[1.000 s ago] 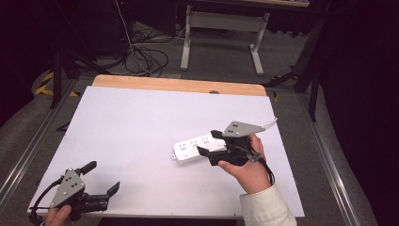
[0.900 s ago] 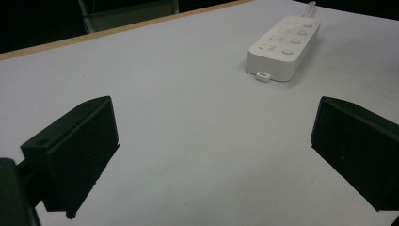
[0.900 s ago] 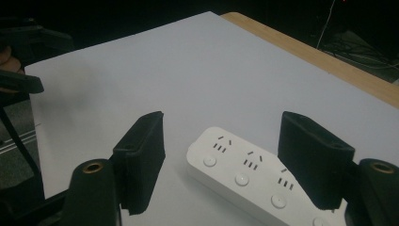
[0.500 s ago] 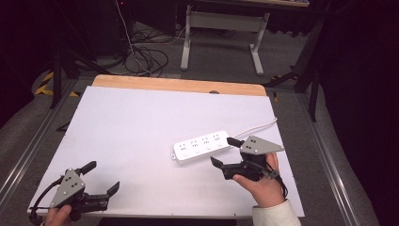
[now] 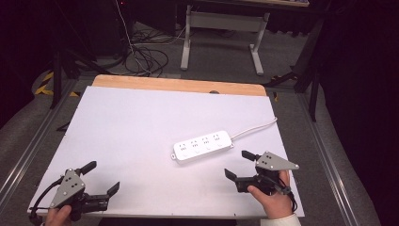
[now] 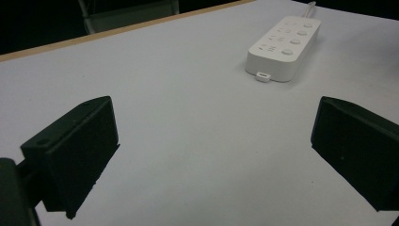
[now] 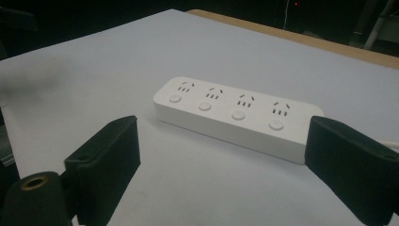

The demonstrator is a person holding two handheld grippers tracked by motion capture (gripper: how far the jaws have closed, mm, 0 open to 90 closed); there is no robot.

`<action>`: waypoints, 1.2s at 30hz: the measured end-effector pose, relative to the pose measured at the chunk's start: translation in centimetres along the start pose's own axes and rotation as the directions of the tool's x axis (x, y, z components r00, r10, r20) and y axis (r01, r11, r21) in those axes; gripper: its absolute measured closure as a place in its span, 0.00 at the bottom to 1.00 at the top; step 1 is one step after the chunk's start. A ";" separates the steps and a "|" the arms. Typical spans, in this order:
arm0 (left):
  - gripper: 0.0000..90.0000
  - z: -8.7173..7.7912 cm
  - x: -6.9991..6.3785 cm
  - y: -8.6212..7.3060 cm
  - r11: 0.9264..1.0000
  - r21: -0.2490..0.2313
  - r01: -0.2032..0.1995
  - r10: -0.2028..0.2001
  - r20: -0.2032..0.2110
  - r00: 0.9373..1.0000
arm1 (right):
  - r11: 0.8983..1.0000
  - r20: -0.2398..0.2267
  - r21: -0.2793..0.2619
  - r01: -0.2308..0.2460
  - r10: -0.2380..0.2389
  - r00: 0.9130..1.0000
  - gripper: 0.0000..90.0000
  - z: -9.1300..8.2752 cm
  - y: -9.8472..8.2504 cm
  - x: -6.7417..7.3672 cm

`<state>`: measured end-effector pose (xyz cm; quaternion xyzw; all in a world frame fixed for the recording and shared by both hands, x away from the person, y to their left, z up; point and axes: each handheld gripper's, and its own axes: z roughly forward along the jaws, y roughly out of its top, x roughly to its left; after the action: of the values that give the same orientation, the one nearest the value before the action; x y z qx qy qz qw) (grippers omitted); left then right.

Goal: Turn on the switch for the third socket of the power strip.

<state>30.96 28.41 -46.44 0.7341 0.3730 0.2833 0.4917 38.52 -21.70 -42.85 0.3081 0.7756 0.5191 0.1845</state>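
Observation:
A white power strip (image 5: 203, 146) with several sockets and round buttons lies flat near the table's right middle; its white cord (image 5: 256, 127) runs off toward the right edge. My right gripper (image 5: 240, 165) sits just in front of it, toward the near right corner, apart from it. Its jaws have just been opening and stand open with nothing between them. In the right gripper view the power strip (image 7: 237, 115) lies just beyond the jaws. My left gripper (image 5: 101, 178) rests at the near left corner, open and empty. The power strip (image 6: 283, 48) appears far off in the left gripper view.
The table (image 5: 141, 122) is covered in white, with a wooden strip (image 5: 179, 84) along its far edge. Behind it, on the floor, are black cables (image 5: 146, 56) and a grey metal stand (image 5: 221, 28). Metal rails flank the table on both sides.
My right gripper has drawn back from the power strip toward the near right corner and lower, with its jaws wider. The power strip stays on the table. The left gripper has not moved.

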 end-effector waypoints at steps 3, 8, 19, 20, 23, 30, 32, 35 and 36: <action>0.02 0.0 0.0 0.0 1.000 -0.002 0.000 0.000 0.002 1.000 | 1.000 -0.003 0.003 -0.023 0.023 1.000 0.11 -0.2 -1.1 -0.4; 0.02 0.0 -0.1 0.0 1.000 0.000 -0.001 0.001 0.004 1.000 | 0.999 -0.004 0.013 -0.034 0.034 0.999 0.10 -0.1 -2.7 -0.7; 0.02 0.0 -0.1 0.0 1.000 0.000 -0.012 0.012 0.005 1.000 | 0.999 0.017 0.042 -0.005 0.004 1.000 0.08 0.1 -5.5 -1.1; 0.02 0.0 -0.1 0.0 1.000 0.000 -0.011 0.011 0.006 1.000 | 0.999 0.021 0.053 -0.001 0.000 1.000 0.08 0.1 -5.7 -1.1; 0.02 0.0 -0.1 0.0 1.000 0.002 -0.008 0.008 0.007 1.000 | 0.997 0.030 0.075 -0.036 0.034 0.999 0.08 0.4 -6.5 -1.0; 0.02 0.0 -0.1 0.0 1.000 0.008 -0.002 0.002 0.018 1.000 | 0.995 0.034 0.081 -0.062 0.059 0.998 0.11 0.9 -6.7 -0.7; 0.02 0.1 -0.1 0.0 1.000 0.010 -0.002 0.002 0.015 1.000 | 0.993 0.045 0.089 -0.072 0.068 0.997 0.11 0.9 -6.8 -0.8; 0.02 0.1 0.0 0.0 1.000 0.005 0.002 -0.002 0.012 1.000 | 0.994 0.054 0.092 -0.051 0.046 0.997 0.11 0.9 -6.7 -0.8; 0.02 0.1 0.0 0.0 1.000 0.005 0.004 -0.004 0.017 1.000 | 0.995 0.054 0.093 -0.040 0.035 0.998 0.11 0.8 -6.7 -0.7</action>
<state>31.07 28.35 -46.50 0.7369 0.3708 0.2753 0.4936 37.63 -23.44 -49.30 0.3445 0.7881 0.4771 0.1803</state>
